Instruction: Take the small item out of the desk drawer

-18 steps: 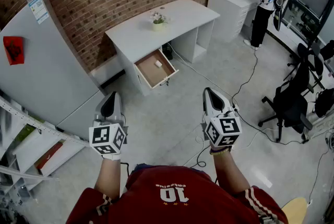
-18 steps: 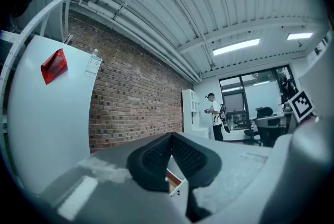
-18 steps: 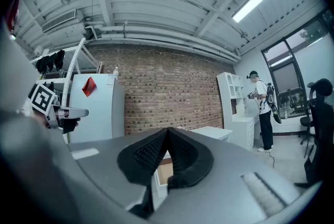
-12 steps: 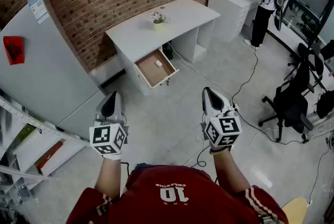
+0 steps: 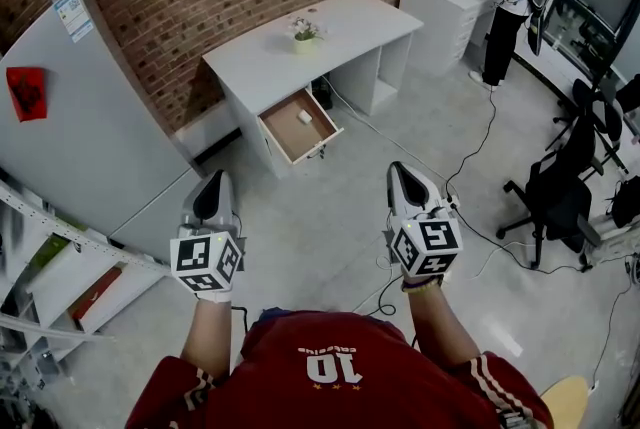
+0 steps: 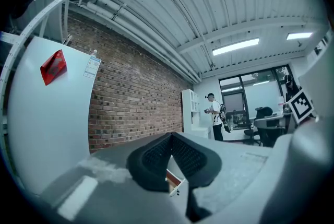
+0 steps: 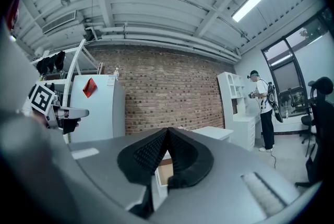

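Note:
A white desk (image 5: 262, 67) stands against the brick wall, its wooden drawer (image 5: 285, 137) pulled out. A small white item (image 5: 304, 117) lies inside the drawer near the back. My left gripper (image 5: 214, 189) and right gripper (image 5: 401, 179) hover side by side over the floor, well short of the desk. Both are shut with nothing between the jaws. In the left gripper view the drawer (image 6: 174, 179) peeks out below the closed pads (image 6: 156, 155). The right gripper view shows the drawer (image 7: 166, 169) behind the closed pads (image 7: 151, 152).
A small potted plant (image 5: 303, 35) sits on the desk. A grey cabinet (image 5: 90, 137) stands at left with shelving (image 5: 70, 277) below it. A person (image 5: 512, 2) stands at the back right by white shelves. Office chairs (image 5: 560, 197) and floor cables (image 5: 470, 167) lie to the right.
The view has shifted slightly; both grippers stay shut and hold almost the same place, with the desk a touch farther up the frame.

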Demonstrator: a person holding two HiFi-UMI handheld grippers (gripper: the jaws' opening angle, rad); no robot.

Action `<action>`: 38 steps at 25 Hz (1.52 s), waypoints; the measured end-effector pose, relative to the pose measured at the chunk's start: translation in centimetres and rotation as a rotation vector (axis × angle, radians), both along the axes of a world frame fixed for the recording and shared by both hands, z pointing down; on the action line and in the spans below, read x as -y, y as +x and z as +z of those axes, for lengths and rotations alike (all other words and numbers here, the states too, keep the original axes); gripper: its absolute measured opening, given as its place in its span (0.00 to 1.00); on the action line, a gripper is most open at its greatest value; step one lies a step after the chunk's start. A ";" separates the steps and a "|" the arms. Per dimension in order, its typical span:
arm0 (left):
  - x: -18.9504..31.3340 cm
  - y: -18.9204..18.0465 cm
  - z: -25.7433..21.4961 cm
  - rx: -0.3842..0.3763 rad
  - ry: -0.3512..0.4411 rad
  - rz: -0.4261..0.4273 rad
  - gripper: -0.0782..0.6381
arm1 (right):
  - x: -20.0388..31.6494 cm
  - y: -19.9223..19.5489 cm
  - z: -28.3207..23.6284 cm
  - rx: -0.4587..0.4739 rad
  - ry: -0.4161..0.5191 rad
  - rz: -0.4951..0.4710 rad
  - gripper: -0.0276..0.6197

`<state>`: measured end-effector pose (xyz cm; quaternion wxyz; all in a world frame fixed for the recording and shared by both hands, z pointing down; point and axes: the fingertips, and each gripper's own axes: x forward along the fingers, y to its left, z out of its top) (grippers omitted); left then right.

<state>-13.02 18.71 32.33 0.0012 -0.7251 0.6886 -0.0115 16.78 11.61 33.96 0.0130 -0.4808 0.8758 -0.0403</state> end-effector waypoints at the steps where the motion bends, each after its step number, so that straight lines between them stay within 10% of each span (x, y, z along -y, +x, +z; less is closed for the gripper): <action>1: 0.0 0.1 0.0 0.001 -0.002 0.000 0.11 | 0.0 0.0 0.1 -0.003 -0.002 -0.002 0.04; 38: 6.2 -0.3 1.3 -0.014 -0.034 0.028 0.11 | 4.3 -0.3 2.9 0.003 -0.073 -0.010 0.04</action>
